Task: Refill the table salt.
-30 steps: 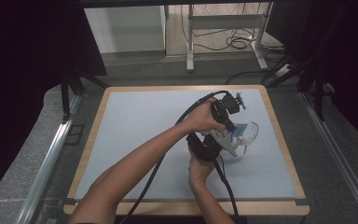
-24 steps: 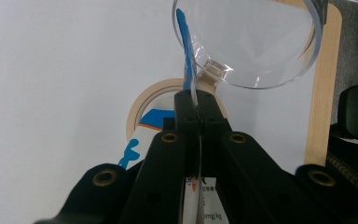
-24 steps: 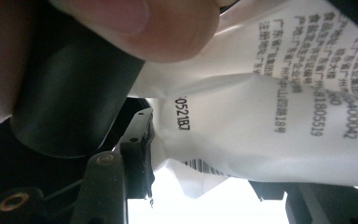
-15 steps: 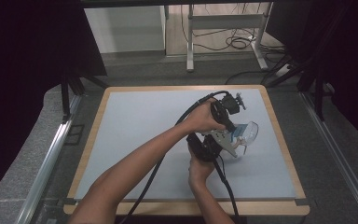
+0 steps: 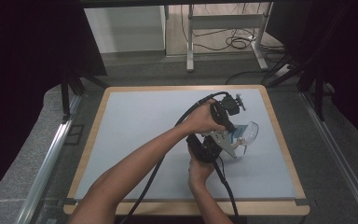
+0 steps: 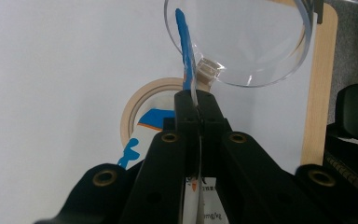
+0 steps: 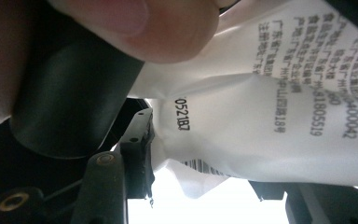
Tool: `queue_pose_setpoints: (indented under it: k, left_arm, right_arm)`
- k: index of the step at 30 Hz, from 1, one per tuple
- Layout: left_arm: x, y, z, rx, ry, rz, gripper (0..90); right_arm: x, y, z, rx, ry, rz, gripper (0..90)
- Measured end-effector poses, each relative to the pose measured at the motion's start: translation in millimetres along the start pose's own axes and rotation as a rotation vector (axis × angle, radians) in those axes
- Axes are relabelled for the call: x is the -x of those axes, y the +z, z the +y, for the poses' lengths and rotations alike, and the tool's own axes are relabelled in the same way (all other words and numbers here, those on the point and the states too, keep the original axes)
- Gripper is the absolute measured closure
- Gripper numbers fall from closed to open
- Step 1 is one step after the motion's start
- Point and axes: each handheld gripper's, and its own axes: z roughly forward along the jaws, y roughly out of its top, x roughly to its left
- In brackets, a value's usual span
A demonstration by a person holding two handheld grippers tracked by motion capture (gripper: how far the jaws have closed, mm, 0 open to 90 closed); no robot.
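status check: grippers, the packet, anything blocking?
Left gripper shut on white printed plastic packet's edge. Right gripper clamps the packet's lower part. Clear plastic bowl just beyond; round wooden ring on the mat underneath. Nothing blocking.

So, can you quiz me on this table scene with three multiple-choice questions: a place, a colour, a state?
1. Where is the clear bowl? A by the mat's right edge; B by its left edge; C on the floor.
2. The white packet's coloured print is mainly: A red; B blue; C green.
3. The left tool's jaws are: A wide open; B shut on the packet's edge; C shut on the bowl.
Answers: A, the high view shows it there; B, a blue stripe shows; B, they pinch the thin edge.
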Motion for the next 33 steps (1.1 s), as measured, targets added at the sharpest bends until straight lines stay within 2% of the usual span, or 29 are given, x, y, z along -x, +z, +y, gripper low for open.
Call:
queue_pose_setpoints:
  k: [6, 14, 33]
  left_arm:
    - [0.2, -0.1, 0.7, -0.004, 0.006, 0.002, 90.0]
    - [-0.9, 0.3, 0.3, -0.001, -0.004, 0.003, 90.0]
    - [-1.4, 3.9, 0.8, -0.006, -0.001, -0.003, 90.0]
  right_arm:
    - [0.3, -0.2, 1.4, -0.001, 0.002, 0.001, 50.1]
    - [-0.9, 0.9, 0.6, 0.006, 0.031, 0.008, 50.0]
    - [2.5, 1.5, -1.2, 0.005, 0.022, 0.002, 50.0]
